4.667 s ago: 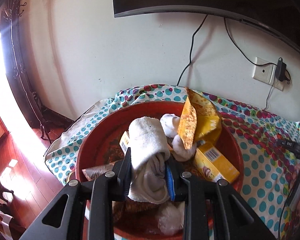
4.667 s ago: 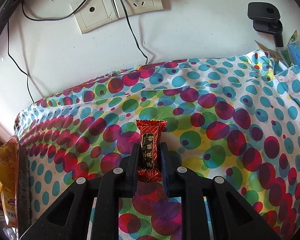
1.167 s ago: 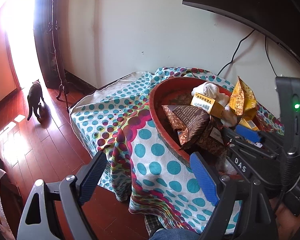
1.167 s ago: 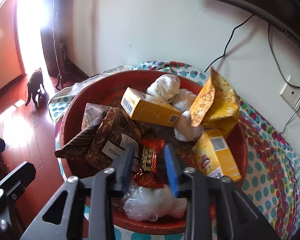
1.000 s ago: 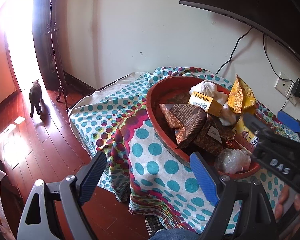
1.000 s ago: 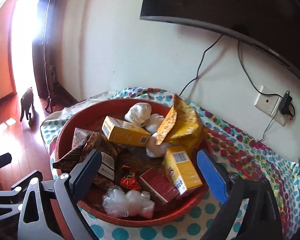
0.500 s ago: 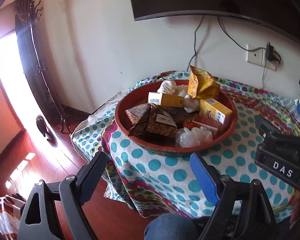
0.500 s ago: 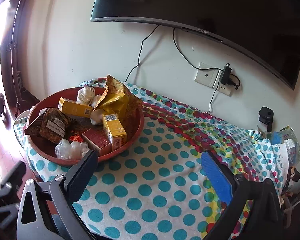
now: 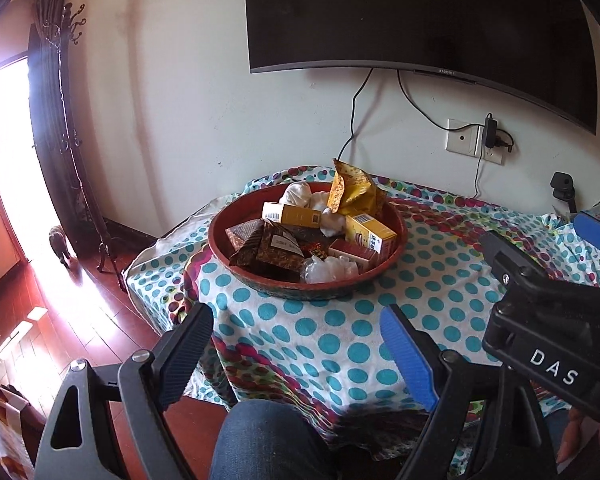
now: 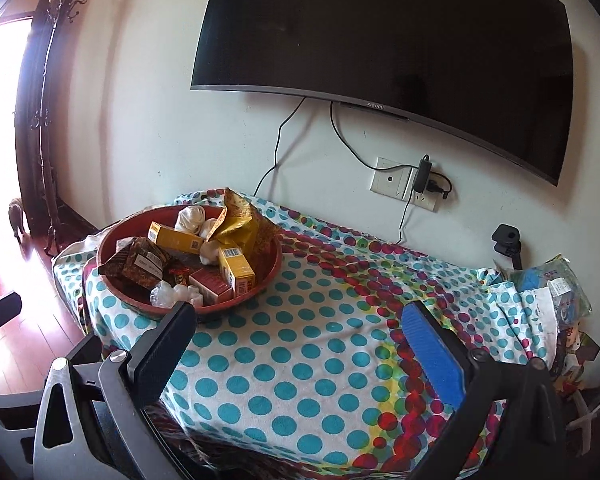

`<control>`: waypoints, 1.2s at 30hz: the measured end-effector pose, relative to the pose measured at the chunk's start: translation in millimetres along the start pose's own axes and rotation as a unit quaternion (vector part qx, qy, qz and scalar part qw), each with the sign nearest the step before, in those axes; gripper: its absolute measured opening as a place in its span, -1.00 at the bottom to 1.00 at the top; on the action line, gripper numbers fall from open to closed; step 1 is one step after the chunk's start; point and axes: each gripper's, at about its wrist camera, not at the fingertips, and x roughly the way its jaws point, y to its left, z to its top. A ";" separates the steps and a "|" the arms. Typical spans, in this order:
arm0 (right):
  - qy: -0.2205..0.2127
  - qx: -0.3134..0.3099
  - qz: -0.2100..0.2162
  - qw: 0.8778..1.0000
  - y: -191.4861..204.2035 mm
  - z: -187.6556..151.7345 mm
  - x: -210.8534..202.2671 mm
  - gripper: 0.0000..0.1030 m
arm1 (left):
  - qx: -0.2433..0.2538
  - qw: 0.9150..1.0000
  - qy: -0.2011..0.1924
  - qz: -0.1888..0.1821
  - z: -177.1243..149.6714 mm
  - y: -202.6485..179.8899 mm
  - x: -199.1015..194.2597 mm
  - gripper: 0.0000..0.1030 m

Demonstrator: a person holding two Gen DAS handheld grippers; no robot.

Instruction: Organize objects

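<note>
From my left wrist camera I see my own knee at 6 o'clock and the right gripper's body crossing in at 3 o'clock; the right wrist camera alone shows the cluttered bags at the table's far right edge. The red basin, full of boxes and packets, sits at 12 o'clock from the left gripper and 10 o'clock from the right gripper. Both grippers are spread wide, holding nothing, above the dotted tablecloth.
</note>
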 end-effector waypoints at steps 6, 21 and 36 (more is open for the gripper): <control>-0.010 0.002 0.007 1.000 0.8 2.9 -6.6 0.99 | -0.001 1.000 0.002 0.003 -1.0 0.2 -1.0 0.70; -0.005 -0.006 0.017 1.000 5.8 1.0 -1.6 0.99 | -0.022 1.000 0.010 -0.008 -10.0 10.9 5.4 0.70; -0.012 -0.023 0.015 1.000 10.6 -0.6 -3.7 0.99 | -0.042 0.998 -0.019 0.038 -13.0 24.3 -0.5 0.70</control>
